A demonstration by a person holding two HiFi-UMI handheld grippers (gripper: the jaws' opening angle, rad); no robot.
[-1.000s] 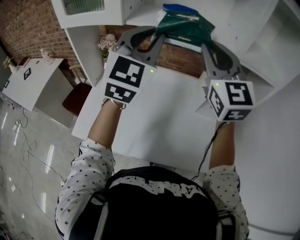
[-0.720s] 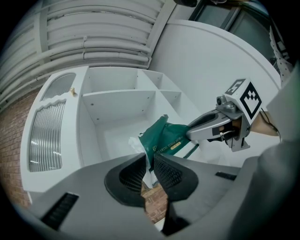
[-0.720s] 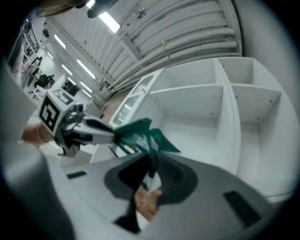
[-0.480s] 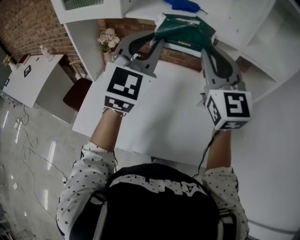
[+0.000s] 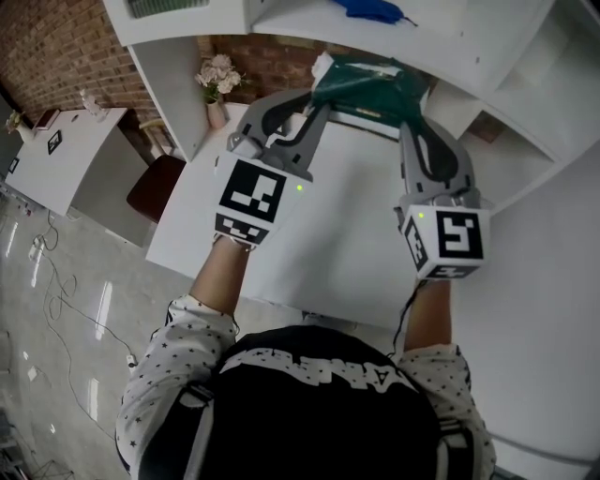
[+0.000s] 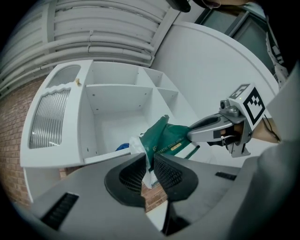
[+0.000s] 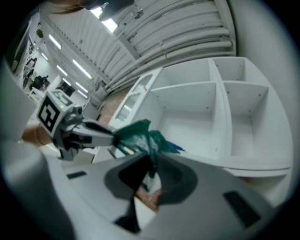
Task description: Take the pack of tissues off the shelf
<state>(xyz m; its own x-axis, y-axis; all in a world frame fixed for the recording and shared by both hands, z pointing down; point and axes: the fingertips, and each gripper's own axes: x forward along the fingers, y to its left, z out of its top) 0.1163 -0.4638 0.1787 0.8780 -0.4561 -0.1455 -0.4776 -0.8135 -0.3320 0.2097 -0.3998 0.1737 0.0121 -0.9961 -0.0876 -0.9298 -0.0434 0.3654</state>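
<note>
The pack of tissues point(image 5: 367, 82) is dark green with a white end and gold print. It hangs between my two grippers, just below the white shelf point(image 5: 441, 33). My left gripper point(image 5: 317, 89) is shut on the pack's left end, where the wrapper point(image 6: 154, 145) is pinched between the jaws. My right gripper point(image 5: 410, 105) is shut on the right end, the green film point(image 7: 149, 143) squeezed in its jaws. In the left gripper view the right gripper point(image 6: 194, 135) shows at the pack's far end. The right gripper view shows the left gripper point(image 7: 108, 134) likewise.
A blue object point(image 5: 373, 9) lies on the shelf above the pack. Below is a white table point(image 5: 347, 234). A vase of flowers point(image 5: 216, 80) stands by the brick wall point(image 5: 56, 47) at the left. White shelf compartments point(image 7: 187, 112) lie behind the pack.
Both grippers and the pack have come down and toward me, away from the shelf. The blue object stays up on the shelf, now apart from the pack.
</note>
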